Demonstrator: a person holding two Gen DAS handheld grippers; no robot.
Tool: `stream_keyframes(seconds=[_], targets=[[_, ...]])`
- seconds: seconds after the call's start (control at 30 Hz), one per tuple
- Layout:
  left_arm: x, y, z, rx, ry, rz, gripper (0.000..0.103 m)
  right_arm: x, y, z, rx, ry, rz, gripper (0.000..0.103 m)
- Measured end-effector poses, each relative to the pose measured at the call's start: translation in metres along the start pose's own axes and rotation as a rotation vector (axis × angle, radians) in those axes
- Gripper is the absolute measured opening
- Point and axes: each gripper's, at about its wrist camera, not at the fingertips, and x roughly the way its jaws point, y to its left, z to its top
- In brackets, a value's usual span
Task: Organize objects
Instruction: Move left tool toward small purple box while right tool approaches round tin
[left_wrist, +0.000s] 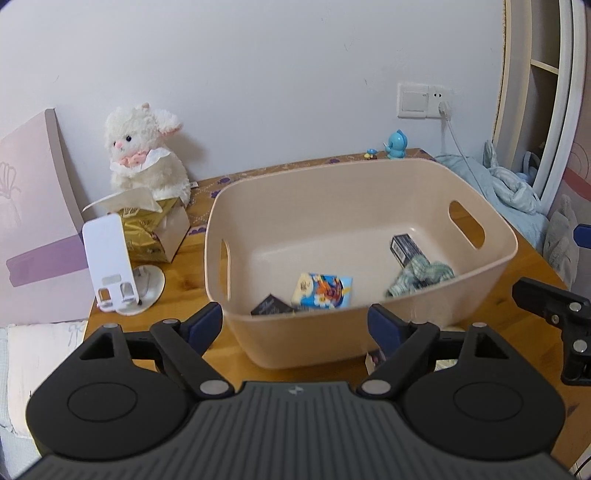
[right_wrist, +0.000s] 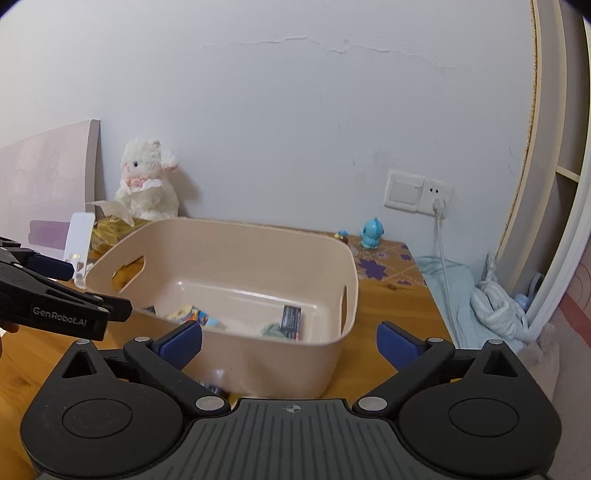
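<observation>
Left wrist view: the left gripper (left_wrist: 295, 321) is seen with its jaws spread wide and nothing between them, its blue fingertips (left_wrist: 207, 325) held just in front of the near wall of a beige plastic tub (left_wrist: 369, 192). The tub stands on a wooden table (left_wrist: 177, 273) and is open at the top, with a handle slot cut into each end wall. Inside it, on the bottom, a colourful small packet (left_wrist: 321, 291) is seen near the front, a dark card (left_wrist: 271, 306) just beside it to the left, a dark box (left_wrist: 404, 247) toward the right end, and a crumpled checked cloth (left_wrist: 421, 277) touching that box.

To the left of the tub, a white phone stand (left_wrist: 110, 262) and a gold tissue box (left_wrist: 159, 229) are set close together, and a white plush toy (left_wrist: 144, 151) is placed behind them against the wall. A small blue figure (left_wrist: 397, 144) stands at the far edge of the table.

In the right wrist view, the right gripper (right_wrist: 290, 341) is likewise shown wide open and empty, held before the tub's near corner. The left gripper is visible at the left edge there, apart from the tub.
</observation>
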Motion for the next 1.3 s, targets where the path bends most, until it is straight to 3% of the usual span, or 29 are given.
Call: stream_keyframes(seconds=[0.3,0.77,1.3], targets=[[0.008,-0.004,-0.032,0.0,0.058,-0.018,0.087,0.011,-0.001,-0.033,0.012,0.089,-0.004,0.103],[0.052,-0.007,-0.072,-0.027,0.148,-0.049,0.087,0.053,-0.004,-0.076,0.013,0.224,-0.015,0.103],[0.082,-0.018,-0.078,-0.044,0.146,-0.136,0.087,0.093,-0.001,-0.095,-0.019,0.288,0.02,0.103]])
